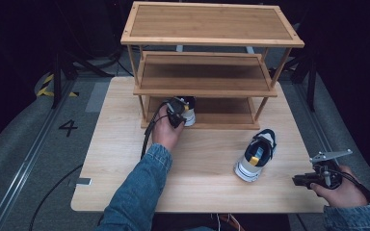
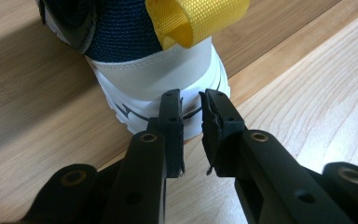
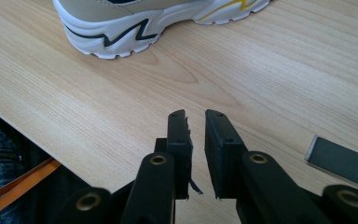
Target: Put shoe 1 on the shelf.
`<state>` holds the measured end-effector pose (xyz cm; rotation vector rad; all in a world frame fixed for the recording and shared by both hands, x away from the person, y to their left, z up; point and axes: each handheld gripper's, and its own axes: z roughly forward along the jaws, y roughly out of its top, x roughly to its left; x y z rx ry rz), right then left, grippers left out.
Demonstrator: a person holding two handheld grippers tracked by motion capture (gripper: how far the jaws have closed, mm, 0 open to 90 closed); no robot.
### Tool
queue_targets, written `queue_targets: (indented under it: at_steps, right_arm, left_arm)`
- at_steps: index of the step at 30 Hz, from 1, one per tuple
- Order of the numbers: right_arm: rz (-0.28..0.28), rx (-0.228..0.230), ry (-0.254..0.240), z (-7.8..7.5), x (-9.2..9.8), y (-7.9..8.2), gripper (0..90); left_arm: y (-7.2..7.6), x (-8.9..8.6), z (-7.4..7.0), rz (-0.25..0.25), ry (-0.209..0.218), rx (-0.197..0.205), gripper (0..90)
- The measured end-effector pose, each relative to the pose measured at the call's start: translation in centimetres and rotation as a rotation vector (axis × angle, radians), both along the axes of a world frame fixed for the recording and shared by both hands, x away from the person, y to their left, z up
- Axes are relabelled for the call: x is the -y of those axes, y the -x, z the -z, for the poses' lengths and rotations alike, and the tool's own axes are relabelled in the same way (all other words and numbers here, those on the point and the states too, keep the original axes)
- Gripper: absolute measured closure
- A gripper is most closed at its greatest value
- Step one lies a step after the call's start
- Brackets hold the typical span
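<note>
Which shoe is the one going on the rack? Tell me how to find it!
Find the wooden rack at the back of the table. On its lowest shelf, at the left end, sits a shoe, right in front of the left gripper. It is navy and white with a yellow heel loop, like the other shoe, but that one lies out on the open table.

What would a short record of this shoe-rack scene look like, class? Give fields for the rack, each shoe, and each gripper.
rack: three-tier wooden shoe rack at the far side of the table
shoe on rack: sneaker on the bottom shelf, heel with yellow loop facing outward
shoe on table: second sneaker, right of centre, apart from the rack
left gripper: left gripper at the rack sneaker's heel, narrow gap between jaws, nothing held
right gripper: right gripper near the table's right front corner, jaws nearly closed, empty
</note>
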<state>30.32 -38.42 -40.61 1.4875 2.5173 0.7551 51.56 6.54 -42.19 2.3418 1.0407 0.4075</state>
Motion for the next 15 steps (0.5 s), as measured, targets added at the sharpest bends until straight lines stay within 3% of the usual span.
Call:
queue_targets:
  at_steps: [2, 3, 5, 7, 15]
  right_arm:
    - [-0.005, 0.006, 0.002, 0.1, 0.0, -0.1, 80.9]
    - [-0.005, 0.000, 0.001, 0.0, -0.1, -0.1, 80.8]
    - [-0.010, 0.003, 0.000, 0.0, -0.1, -0.2, 80.6]
    - [-0.012, 0.013, 0.001, -0.1, -0.2, -0.3, 80.3]
    - [-0.028, 0.042, -0.003, -0.6, -1.0, -1.5, 76.2]
  left_arm:
    - [-0.1, -0.1, 0.0, 0.018, 0.008, 0.003, 73.8]
    - [0.7, 0.4, 0.2, -0.063, 0.078, -0.039, 70.8]
    - [1.2, 0.3, -0.1, -0.057, 0.109, -0.043, 66.1]
    - [1.7, -0.2, -1.0, -0.027, 0.088, -0.044, 64.7]
    - [5.1, -2.0, -3.8, 0.005, 0.050, -0.076, 51.4]
